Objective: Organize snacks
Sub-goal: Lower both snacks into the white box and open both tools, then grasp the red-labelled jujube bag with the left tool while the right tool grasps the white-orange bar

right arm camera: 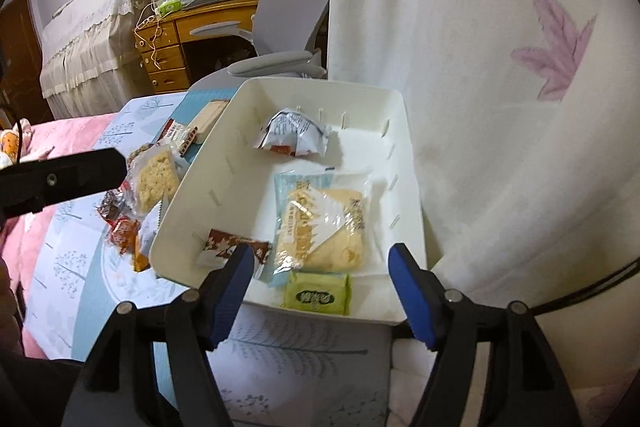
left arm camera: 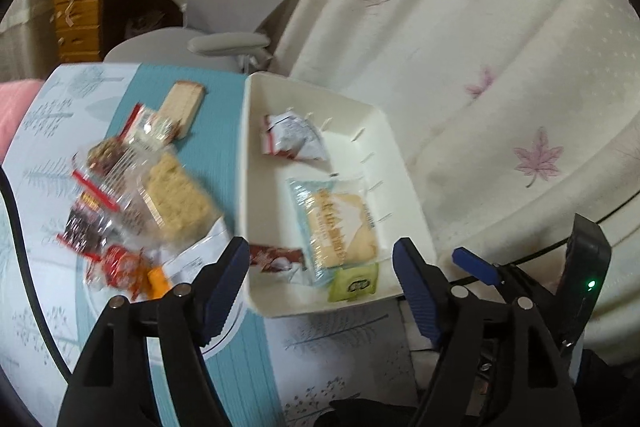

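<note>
Four wrapped snacks point(right arm camera: 320, 223) are seen inside the white tray point(right arm camera: 404, 131), which rests at the far edge of the patterned bed cover point(right arm camera: 68, 267); loose snacks point(left arm camera: 132, 187) are piled beside it. Both the left gripper point(left arm camera: 320, 291) and right gripper point(right arm camera: 320, 291) are held wide, fingers point(right arm camera: 412, 291) empty

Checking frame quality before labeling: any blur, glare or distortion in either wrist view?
Left wrist: the loose snack pile is motion-smeared, the white tray sharper; fisheye bends the edges into dark corners. Right wrist: mostly crisp, glare on the clear cake wrapper, curtain bright, same fisheye bending.
</note>
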Available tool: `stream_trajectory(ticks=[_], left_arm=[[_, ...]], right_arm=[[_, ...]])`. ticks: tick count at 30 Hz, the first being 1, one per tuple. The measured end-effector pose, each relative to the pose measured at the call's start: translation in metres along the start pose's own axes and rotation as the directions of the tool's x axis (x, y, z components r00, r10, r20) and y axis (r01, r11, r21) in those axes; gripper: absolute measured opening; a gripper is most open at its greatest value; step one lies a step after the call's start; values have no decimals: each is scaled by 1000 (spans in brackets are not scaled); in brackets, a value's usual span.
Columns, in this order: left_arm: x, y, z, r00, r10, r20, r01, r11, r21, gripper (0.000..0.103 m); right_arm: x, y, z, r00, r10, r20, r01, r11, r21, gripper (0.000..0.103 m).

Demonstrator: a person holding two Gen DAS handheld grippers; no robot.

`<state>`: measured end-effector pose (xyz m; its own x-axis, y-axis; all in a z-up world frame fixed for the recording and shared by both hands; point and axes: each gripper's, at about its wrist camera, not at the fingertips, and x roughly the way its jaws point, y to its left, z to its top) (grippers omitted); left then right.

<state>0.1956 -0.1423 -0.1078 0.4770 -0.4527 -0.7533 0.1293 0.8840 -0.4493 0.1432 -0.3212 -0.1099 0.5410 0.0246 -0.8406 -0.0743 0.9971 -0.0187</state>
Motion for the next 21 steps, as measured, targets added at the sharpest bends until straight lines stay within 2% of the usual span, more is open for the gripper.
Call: stream_trajectory(ticks=[8,17,21], left_arm=[[-9,47,-26,995,67,-73,-73,994,-82,76],[-36,114,-45,980,127,-150,-150,977,-150,76],[-54,145,-43,974,147,-172,-172,975,-138,78]], right_arm=[[18,9,-10,988,86,-126,-73,991,109,70],[22,45,-16,972,144,-186,-101,970,222,70],[21,69,-19,966,168,-199,-104,950,296,70]])
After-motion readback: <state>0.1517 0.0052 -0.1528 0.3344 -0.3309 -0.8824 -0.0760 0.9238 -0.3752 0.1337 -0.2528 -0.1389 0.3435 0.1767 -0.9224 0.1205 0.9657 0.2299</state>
